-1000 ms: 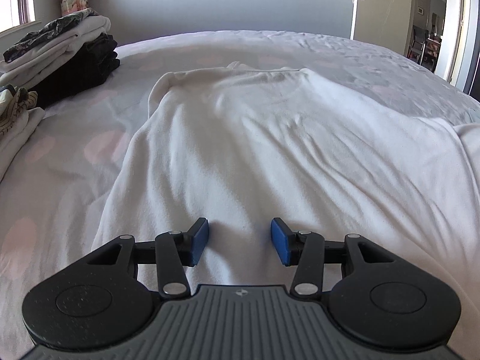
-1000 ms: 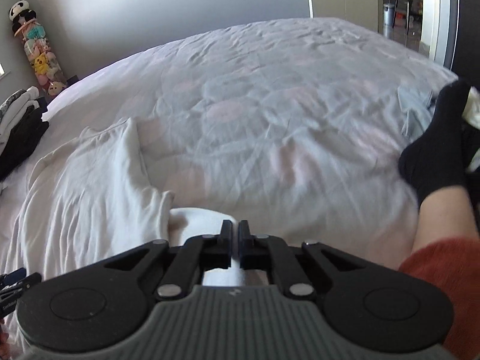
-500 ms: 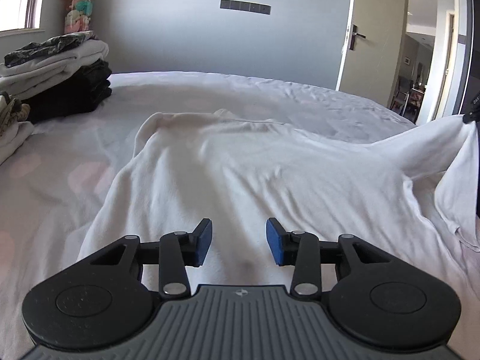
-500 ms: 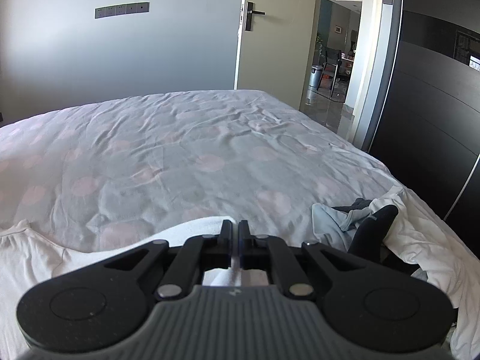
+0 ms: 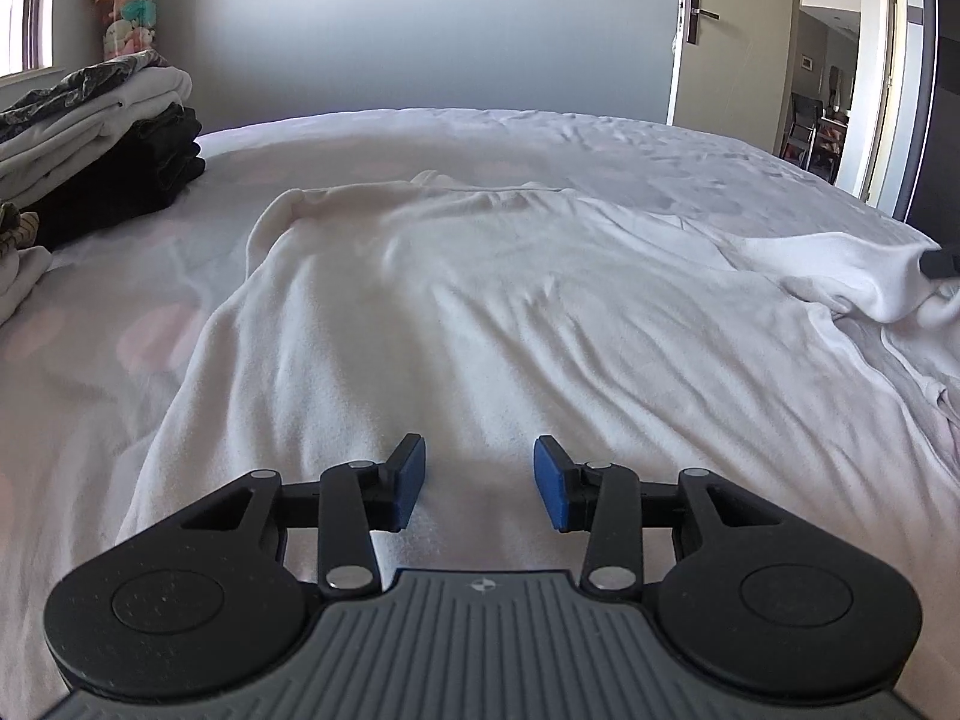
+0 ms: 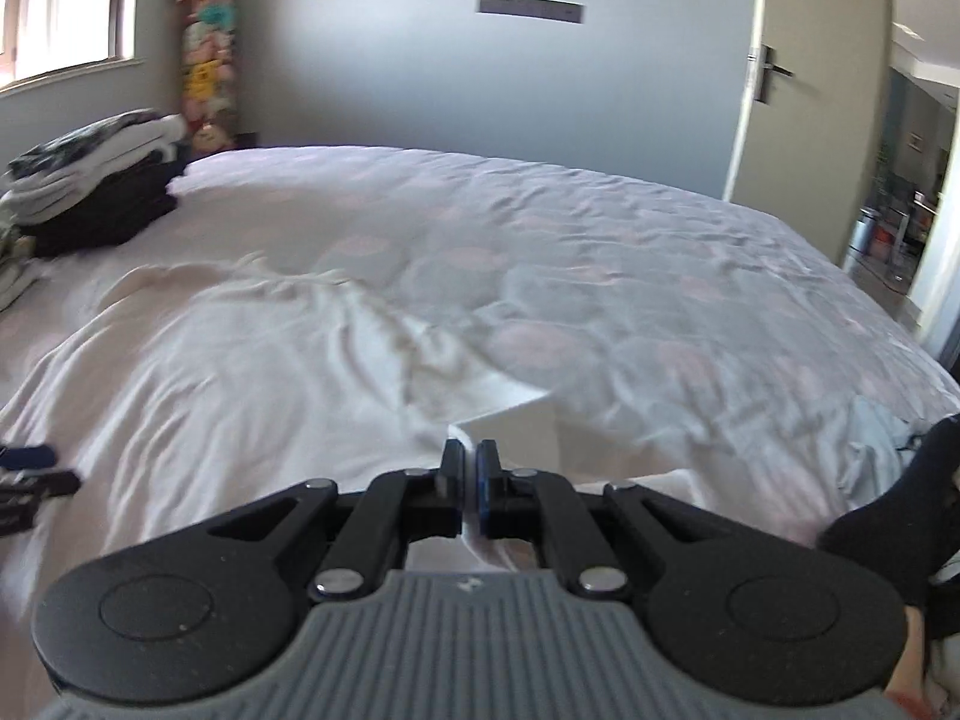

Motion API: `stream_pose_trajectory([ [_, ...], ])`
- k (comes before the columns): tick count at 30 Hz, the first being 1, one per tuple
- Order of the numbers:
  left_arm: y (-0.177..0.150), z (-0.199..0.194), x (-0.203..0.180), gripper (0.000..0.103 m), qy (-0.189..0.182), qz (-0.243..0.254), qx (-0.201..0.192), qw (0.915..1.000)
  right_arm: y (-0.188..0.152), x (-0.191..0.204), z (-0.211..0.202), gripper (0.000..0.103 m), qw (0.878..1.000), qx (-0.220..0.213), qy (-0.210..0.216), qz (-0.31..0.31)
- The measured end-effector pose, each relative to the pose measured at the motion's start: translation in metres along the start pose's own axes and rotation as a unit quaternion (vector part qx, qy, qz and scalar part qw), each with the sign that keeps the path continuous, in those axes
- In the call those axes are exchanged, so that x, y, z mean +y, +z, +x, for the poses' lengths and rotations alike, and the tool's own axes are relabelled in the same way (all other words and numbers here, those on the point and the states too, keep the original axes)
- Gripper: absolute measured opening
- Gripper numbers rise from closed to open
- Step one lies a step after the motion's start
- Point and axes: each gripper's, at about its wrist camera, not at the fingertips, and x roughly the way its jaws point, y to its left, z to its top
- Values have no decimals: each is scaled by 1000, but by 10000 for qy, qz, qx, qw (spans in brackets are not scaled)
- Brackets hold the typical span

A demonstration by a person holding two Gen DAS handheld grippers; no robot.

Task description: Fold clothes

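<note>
one sleeve (image 6: 516, 420) perhaps pinched, blurred

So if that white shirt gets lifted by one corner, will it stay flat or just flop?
Probably flop: the white shirt lies wrinkled and limp on the bed. Where the right gripper pinches it, the cloth already drapes in folds. It looks thin, so likely light.

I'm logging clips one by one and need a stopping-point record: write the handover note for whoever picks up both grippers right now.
Left gripper: open, empty, low over the near end of the white garment.
Right gripper: shut on the white garment's right-side edge, cloth pinched between its fingers.
The garment lies mostly flat on the bed, far end wrinkled.
Stack of folded clothes sits at the bed's far left.
Done: garment spread out, earlier items stacked.
Left: all folds on this garment, then add it to the stack.
</note>
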Motion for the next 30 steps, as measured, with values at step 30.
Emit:
stream_pose_trajectory([
  [30,-3,-3,-1,51,11,154,-7,9999,-66,-34,29,37,9802,1895,-566,-113],
])
